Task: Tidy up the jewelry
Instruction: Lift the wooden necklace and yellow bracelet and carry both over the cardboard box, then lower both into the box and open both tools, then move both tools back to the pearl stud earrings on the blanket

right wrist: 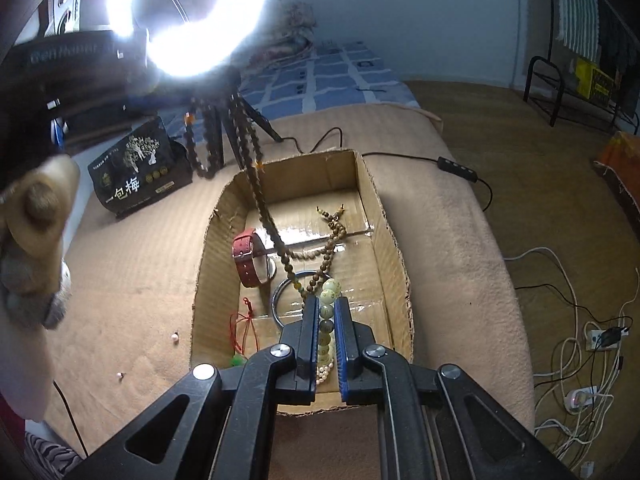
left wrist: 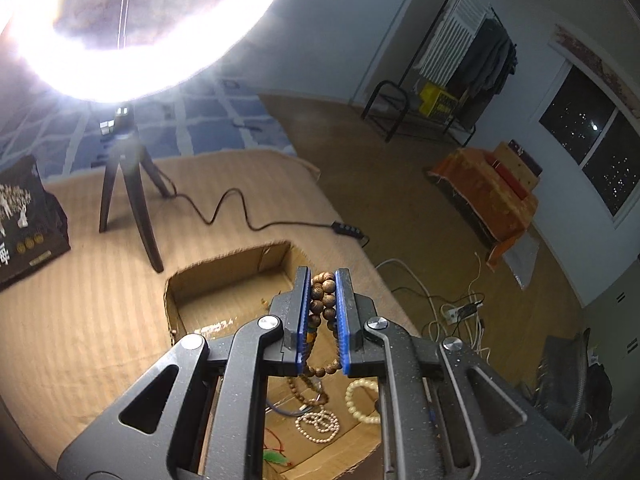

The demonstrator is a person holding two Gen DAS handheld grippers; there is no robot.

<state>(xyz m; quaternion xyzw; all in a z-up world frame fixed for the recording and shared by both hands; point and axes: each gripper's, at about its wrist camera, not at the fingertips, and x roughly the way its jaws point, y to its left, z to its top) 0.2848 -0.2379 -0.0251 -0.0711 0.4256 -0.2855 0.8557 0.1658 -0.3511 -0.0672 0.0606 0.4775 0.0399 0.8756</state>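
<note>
In the left wrist view my left gripper (left wrist: 322, 276) is shut on a long strand of brown wooden beads (left wrist: 322, 304), bunched between the blue pads above an open cardboard box (left wrist: 176, 280). In the right wrist view the same brown strand (right wrist: 262, 204) hangs in from the upper left, and its lower end lies on the floor of the box (right wrist: 376, 200). My right gripper (right wrist: 325, 300) is shut on a bracelet of pale green beads (right wrist: 331, 292) just above the box's near half.
The box holds a red watch strap (right wrist: 248, 260), a metal bangle (right wrist: 280, 300), a red cord with a green pendant (right wrist: 240, 328), a pearl strand (left wrist: 318, 424) and a cream bead bracelet (left wrist: 362, 400). A ring light on a tripod (left wrist: 128, 184), its cable and a black bag (right wrist: 136, 168) stand beyond.
</note>
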